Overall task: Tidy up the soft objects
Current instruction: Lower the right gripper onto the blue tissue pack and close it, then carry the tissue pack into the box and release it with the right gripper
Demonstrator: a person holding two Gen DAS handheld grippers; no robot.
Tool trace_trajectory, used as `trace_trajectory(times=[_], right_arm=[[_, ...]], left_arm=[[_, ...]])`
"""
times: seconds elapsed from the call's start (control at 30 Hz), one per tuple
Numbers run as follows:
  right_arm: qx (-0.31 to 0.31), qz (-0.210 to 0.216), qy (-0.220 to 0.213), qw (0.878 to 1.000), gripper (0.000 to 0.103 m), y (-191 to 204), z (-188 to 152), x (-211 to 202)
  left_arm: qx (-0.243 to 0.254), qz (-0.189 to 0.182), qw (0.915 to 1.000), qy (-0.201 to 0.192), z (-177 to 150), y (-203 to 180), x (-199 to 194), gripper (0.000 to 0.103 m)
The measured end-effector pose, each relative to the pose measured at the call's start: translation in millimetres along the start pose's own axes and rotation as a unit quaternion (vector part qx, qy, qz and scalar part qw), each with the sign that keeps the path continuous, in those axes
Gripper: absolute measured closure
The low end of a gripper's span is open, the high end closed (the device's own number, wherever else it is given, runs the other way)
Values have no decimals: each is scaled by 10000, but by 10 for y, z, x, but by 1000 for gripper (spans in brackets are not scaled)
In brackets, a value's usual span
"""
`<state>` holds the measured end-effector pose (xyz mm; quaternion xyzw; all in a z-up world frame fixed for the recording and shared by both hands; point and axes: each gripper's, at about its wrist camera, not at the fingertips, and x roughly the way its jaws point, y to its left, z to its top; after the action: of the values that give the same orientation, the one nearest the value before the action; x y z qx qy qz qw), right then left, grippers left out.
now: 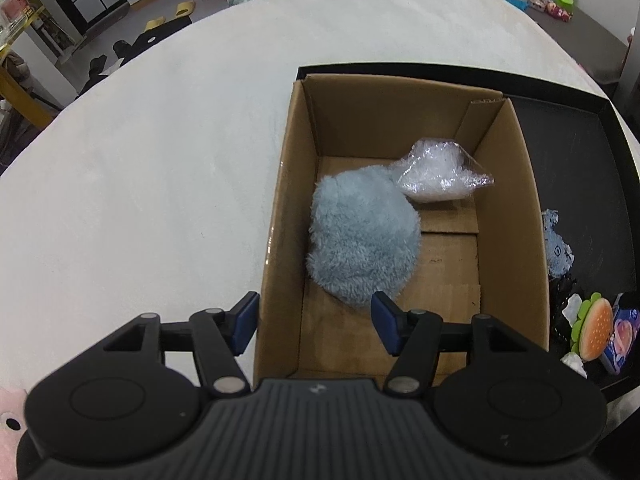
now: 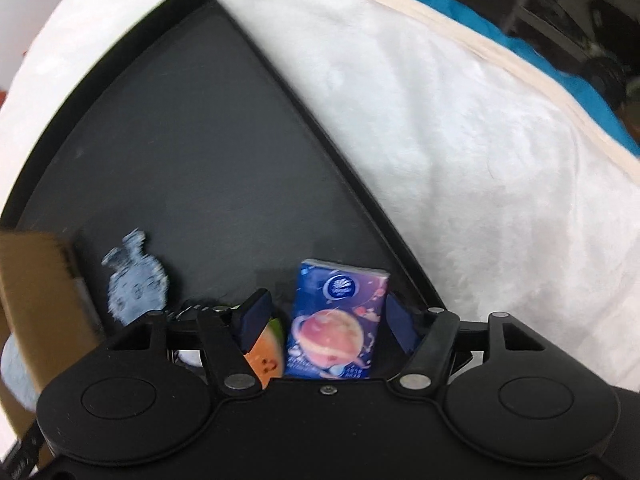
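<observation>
White plush cover (image 1: 160, 160) under everything. Black tray (image 2: 180, 140) holds cardboard box (image 1: 504, 208) at its left side. In box: grey-blue fluffy plush (image 1: 364, 240), clear plastic bag (image 1: 436, 176) touching it behind. Left gripper (image 1: 314, 326) wide open, empty, over box's near-left wall, plush just ahead. Right gripper (image 2: 326, 318) open, straddling blue tissue pack (image 2: 338, 316), contact unclear. Burger toy (image 2: 266, 354) beside left finger, blue patch (image 2: 136, 284) near box.

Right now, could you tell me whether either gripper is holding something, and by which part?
Nothing is held. The left gripper is open above the box; the right gripper is open around the tissue pack, its fingers not yet touching it.
</observation>
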<state>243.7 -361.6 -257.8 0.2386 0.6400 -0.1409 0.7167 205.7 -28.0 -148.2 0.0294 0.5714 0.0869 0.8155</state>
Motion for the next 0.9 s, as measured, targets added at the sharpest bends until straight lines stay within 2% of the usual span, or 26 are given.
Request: trace_trajectory(times=[0.3,0.37,0.4,0.6,0.9], right_arm=[[260,-213,-218,9992,39,44,-69,274],[279,-167,-399,9987,49,50,-109,249],[268,-150,-456,9985,50,52,-119,245],[303,-68,-757,9966,52,-28,-200,187],[551,106,-1164,9916,52,-171,-373,-57]], left_arm=[[258,139,9995,90,-14,-84,38,42],[330,237,9990,181,-24,-100,75,42],[377,267,9987,236,-30,-106,94,42],[528,504,9967,354,-80,-133,151,42],[531,487,9966,394,-40,-157,136,42]])
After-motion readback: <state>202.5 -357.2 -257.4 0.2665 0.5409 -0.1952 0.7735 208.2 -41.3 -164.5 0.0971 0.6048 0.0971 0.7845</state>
